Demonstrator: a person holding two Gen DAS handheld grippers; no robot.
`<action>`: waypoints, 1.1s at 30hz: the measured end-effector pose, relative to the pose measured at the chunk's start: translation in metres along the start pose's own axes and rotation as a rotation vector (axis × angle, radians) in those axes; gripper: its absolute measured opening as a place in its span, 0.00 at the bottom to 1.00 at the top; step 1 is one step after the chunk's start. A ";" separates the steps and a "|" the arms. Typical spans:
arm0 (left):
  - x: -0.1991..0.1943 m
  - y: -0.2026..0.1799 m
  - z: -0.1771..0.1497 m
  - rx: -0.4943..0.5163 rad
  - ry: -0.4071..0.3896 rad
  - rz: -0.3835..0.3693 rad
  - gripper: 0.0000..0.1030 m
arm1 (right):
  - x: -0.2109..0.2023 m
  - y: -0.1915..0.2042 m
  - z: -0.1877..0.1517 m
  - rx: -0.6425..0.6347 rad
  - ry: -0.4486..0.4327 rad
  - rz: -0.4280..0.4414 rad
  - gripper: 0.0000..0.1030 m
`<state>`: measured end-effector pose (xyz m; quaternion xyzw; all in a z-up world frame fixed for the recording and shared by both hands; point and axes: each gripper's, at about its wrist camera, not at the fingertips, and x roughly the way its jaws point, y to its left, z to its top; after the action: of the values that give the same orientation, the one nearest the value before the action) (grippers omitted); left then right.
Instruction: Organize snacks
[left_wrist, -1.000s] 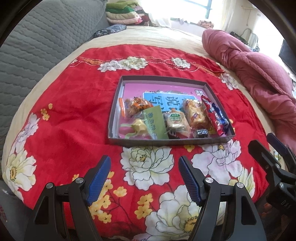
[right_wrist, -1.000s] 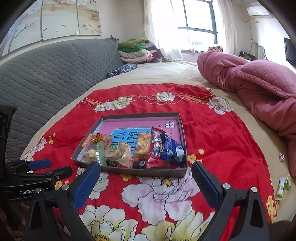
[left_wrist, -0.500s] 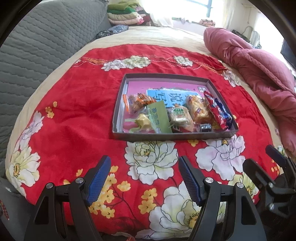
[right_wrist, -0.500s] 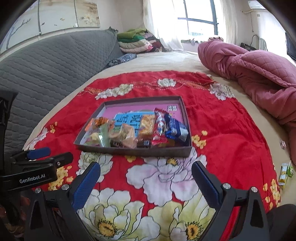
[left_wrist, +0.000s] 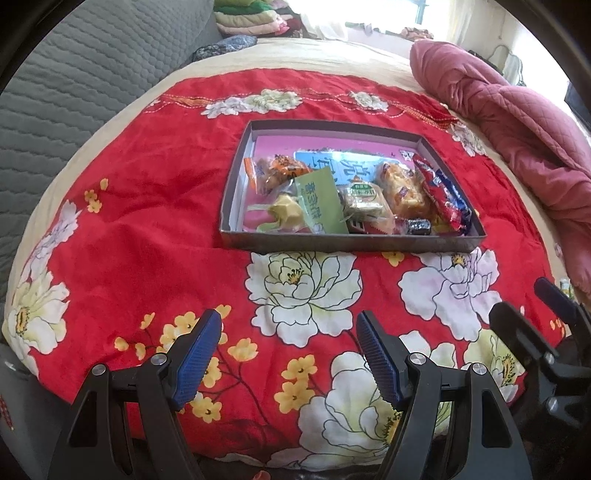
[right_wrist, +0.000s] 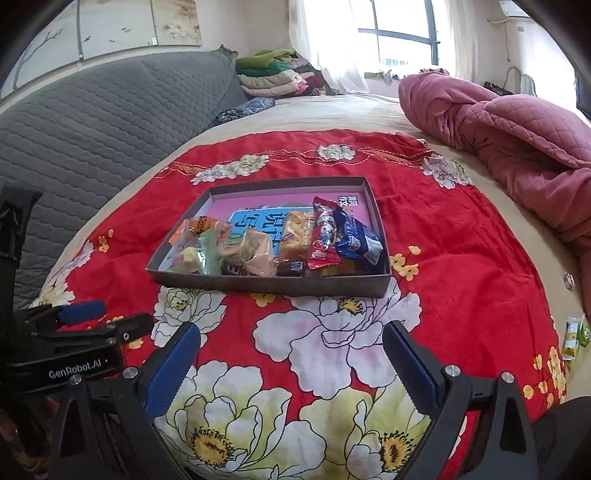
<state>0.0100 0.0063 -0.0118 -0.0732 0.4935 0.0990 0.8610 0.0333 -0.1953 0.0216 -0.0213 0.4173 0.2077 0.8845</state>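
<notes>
Snacks (left_wrist: 369, 195) fill the shallow cardboard tray (left_wrist: 332, 242) ahead of the left hand-held gripper (left_wrist: 290, 354) and right hand-held gripper (right_wrist: 291, 365), both gaping empty above the red floral bedspread (left_wrist: 147, 229).

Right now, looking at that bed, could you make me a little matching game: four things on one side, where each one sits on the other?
Things:
1. Snacks
2. Box
3. Pink quilt
4. Folded clothes

Places:
A. On the red flowered cloth
B. Stacked far back, beside the window
C. Inside the box
D. Bunched along the right of the bed

Pairs: 1-C, 2-A, 3-D, 4-B
</notes>
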 end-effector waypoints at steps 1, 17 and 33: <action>0.000 0.000 0.000 0.000 0.002 0.001 0.74 | 0.001 -0.001 0.000 0.003 0.002 -0.003 0.97; 0.002 0.004 0.002 -0.009 0.006 0.022 0.74 | 0.005 -0.007 0.000 0.026 0.015 -0.011 0.97; 0.005 0.005 0.003 -0.011 0.013 0.029 0.74 | 0.004 -0.008 0.001 0.033 0.012 -0.014 0.97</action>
<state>0.0134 0.0124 -0.0146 -0.0713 0.4995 0.1139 0.8558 0.0391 -0.2007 0.0177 -0.0111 0.4260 0.1944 0.8835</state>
